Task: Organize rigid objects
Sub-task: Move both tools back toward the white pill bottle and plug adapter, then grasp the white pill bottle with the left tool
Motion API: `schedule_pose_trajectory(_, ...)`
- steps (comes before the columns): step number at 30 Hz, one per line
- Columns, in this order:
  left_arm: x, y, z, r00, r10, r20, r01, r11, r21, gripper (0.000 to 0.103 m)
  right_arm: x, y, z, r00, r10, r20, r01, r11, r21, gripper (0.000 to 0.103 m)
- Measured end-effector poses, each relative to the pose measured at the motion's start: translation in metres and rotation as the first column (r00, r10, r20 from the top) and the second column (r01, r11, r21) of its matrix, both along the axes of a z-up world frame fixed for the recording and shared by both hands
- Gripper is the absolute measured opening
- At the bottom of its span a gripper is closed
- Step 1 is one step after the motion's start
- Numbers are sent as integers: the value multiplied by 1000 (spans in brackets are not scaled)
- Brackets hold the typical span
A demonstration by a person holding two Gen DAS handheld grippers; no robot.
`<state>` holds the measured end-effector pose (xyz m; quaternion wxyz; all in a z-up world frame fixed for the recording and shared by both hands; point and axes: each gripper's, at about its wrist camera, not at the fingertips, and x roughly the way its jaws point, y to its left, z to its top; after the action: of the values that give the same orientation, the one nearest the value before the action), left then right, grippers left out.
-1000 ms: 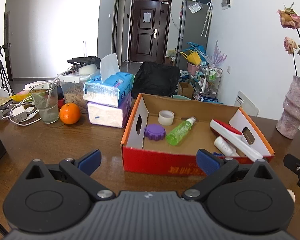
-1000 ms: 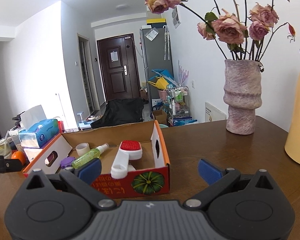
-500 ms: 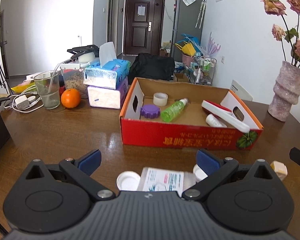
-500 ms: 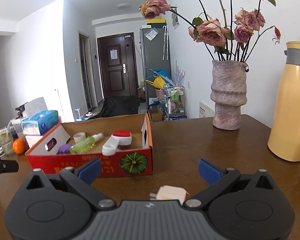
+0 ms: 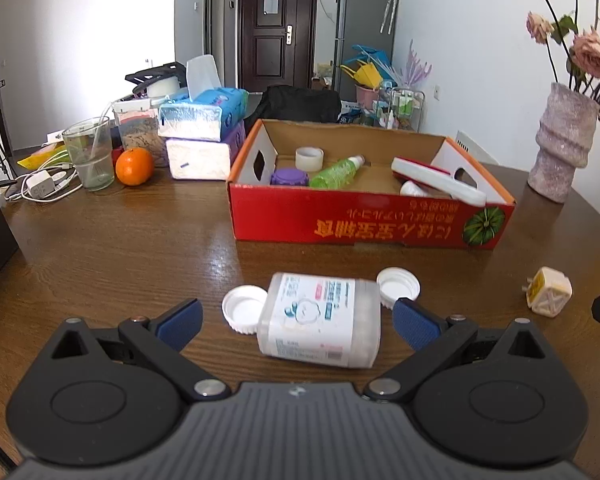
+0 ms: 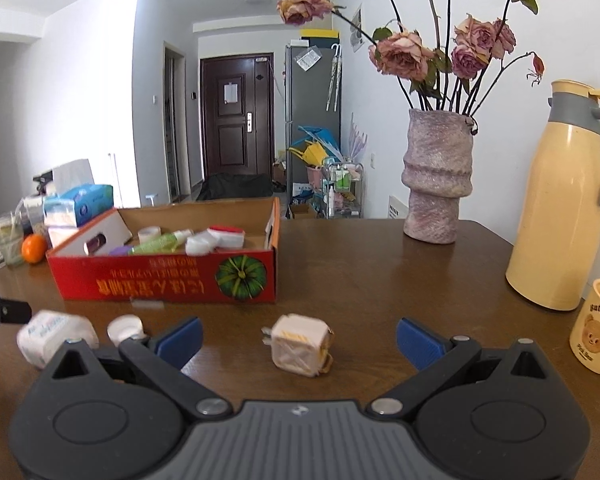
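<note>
A clear plastic jar (image 5: 322,318) with a white label lies on its side on the brown table, between the fingers of my open left gripper (image 5: 298,322). Two white lids (image 5: 244,307) (image 5: 398,285) lie beside it. A cream plug adapter (image 6: 300,345) sits between the fingers of my open right gripper (image 6: 298,340), not touched; it also shows in the left wrist view (image 5: 548,291). Behind stands a red cardboard box (image 5: 364,222) holding a green bottle (image 5: 338,172), a purple lid (image 5: 289,178), a tape roll (image 5: 309,159) and a red-and-white brush (image 5: 436,180).
Tissue packs (image 5: 204,132), an orange (image 5: 134,166), a glass (image 5: 90,152) and a charger with cable (image 5: 40,186) crowd the far left. A vase of roses (image 6: 438,184), a yellow thermos (image 6: 562,216) and a bear mug (image 6: 598,328) stand at the right.
Both grippers have drawn back from the box and tilted down; the jar with its lids and the plug adapter have come into view between their fingers.
</note>
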<state>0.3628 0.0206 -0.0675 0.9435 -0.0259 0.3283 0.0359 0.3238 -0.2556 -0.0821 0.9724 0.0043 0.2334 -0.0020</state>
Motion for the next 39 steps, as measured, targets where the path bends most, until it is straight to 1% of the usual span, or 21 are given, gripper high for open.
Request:
schedule_pose_trajectory(5, 0, -5, -8, 1000, -8, -13, 8, 1000, 11, 103, -1, -7, -16, 999, -7, -42, 7, 1000, -3, 103)
schedule_pose_trajectory(14, 12, -14, -25, 999, -21, -30, 23, 999, 46, 103, 9, -14, -31, 997, -36, -62, 40, 997, 59, 103)
schedule_pose_trajectory(20, 26, -17, -37, 999, -1, -38, 4, 997, 72, 103, 13, -13, -37, 997, -42, -67, 47, 997, 66, 103)
schedule_pose_trajectory(24, 38, -15, -44, 999, 3, -49, 0, 999, 49, 103, 15, -9, -41, 996, -44, -73, 49, 997, 65, 103)
schedule_pose_trajectory(27, 43, -13, -46, 999, -3, -43, 4, 1000, 24, 103, 16, -3, -42, 997, -36, -75, 41, 997, 60, 103)
schedule_pose_trajectory(30, 44, -17, -46, 999, -3, -32, 4, 999, 37, 103, 16, 3, -43, 997, -25, -72, 30, 998, 58, 103)
schedule_pose_trajectory(31, 45, -19, -46, 999, -16, -34, 18, 999, 43, 95, 16, 6, -44, 997, -22, -71, 26, 998, 55, 103)
schedule_pose_trajectory(32, 44, -21, -47, 999, -27, -40, 29, 998, 57, 84, 16, 8, -44, 997, -19, -70, 23, 998, 52, 103)
schedule_pose_trajectory(34, 43, -23, -47, 998, -41, -42, 44, 997, 64, 84, 16, 12, -45, 997, -17, -71, 20, 999, 45, 103)
schedule_pose_trajectory(39, 41, -17, -44, 999, -41, -31, 42, 999, 32, 83, 17, 15, -45, 997, -20, -72, 24, 998, 52, 103)
